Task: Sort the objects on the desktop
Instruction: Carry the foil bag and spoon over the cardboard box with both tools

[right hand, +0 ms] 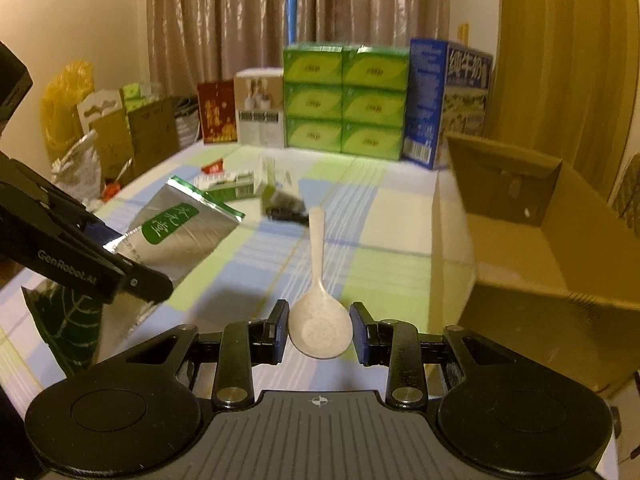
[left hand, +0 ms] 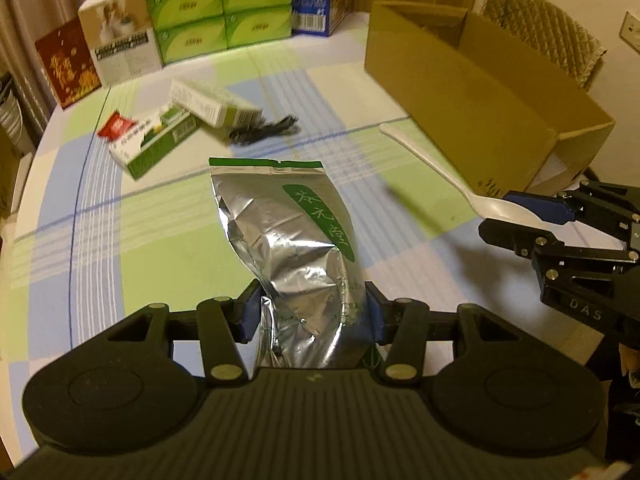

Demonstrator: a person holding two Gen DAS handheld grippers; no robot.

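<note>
Left tongs (left hand: 310,316): pinched the lower part of a silver foil pouch (left hand: 288,236); the blue pads pressed into both of its sides and the foil crumpled between them.
Right tongs (right hand: 319,330): closed across the bowl of a white plastic spoon (right hand: 318,322), a pad at each edge of the bowl; contact looked slight rather than firm.
Pouch, place: it rose from between the left tongs and stood forward of them, sealed top farthest away, clear of the bench (left hand: 80,208).
Spoon, place: bowl between the right tongs, handle pointing straight ahead, away from them.
Cardboard box (left hand: 480,92): open, to the right of both tongs and ahead, near the spoon's handle in the left wrist view; likely the place to drop things.
Risk, spoon: the rounded, smooth bowl could squirt out of the pads or pivot, since only its edges were caught; a quick swing would cause that.
Risk, pouch: slick foil held low and top-heavy could sag or slip through; a loosened squeeze would drop it.
Risk, collision: the two tongs were close together, so crossing paths toward the box could knock one load loose.
Risk, box wall: the long handle might catch the box's near wall if carried too low.
Left on the bench: two small green-and-white cartons (left hand: 180,128), a red packet (left hand: 116,126) and a black cord (left hand: 264,130), well ahead of the left tongs.
</note>
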